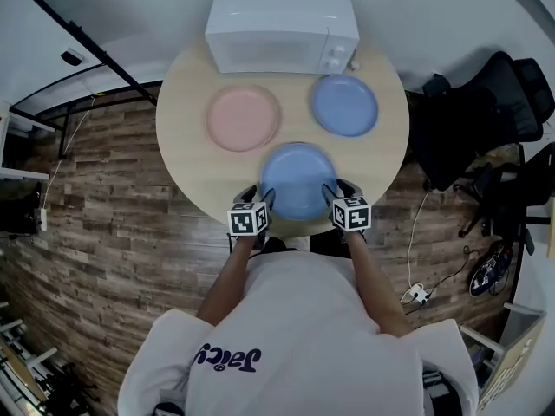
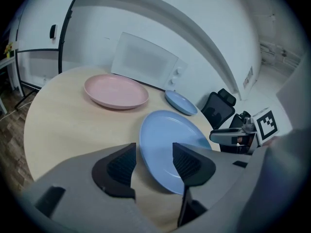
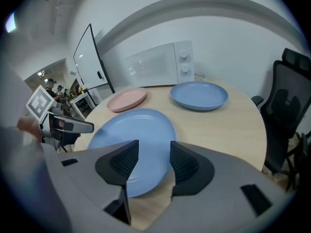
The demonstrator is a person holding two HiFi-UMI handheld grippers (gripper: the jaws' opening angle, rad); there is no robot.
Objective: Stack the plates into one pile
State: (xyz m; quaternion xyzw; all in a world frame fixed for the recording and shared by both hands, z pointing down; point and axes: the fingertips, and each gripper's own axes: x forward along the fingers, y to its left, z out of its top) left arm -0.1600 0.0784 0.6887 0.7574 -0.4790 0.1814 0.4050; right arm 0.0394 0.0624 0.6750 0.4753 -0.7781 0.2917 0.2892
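Left gripper [image 2: 154,152]: jaws stand wide apart, pads clear of any surface, nothing gripped. Right gripper [image 3: 154,152]: jaws likewise wide apart and holding nothing.

Both grippers sit at the near edge of the round table [image 1: 390,154], one on each side of the near blue plate [image 1: 299,180]. The left gripper faces the plate's left rim and the right gripper faces its right rim. In each gripper view the plate's rim shows through the gap between the pads. Whether the rim already lies between the pads or just ahead of them cannot be settled from these angles; no pad appears to press on it. The plate lies flat on the table.

Beyond it, the pink plate [image 1: 243,118] lies to the left and the far blue plate [image 1: 345,105] to the right, each flat, apart from one another and from the near plate. A white microwave [image 1: 282,24] stands at the far edge of the table behind both. A black chair [image 1: 486,120] stands off the table's right side. Nothing lies between the grippers and the near plate.
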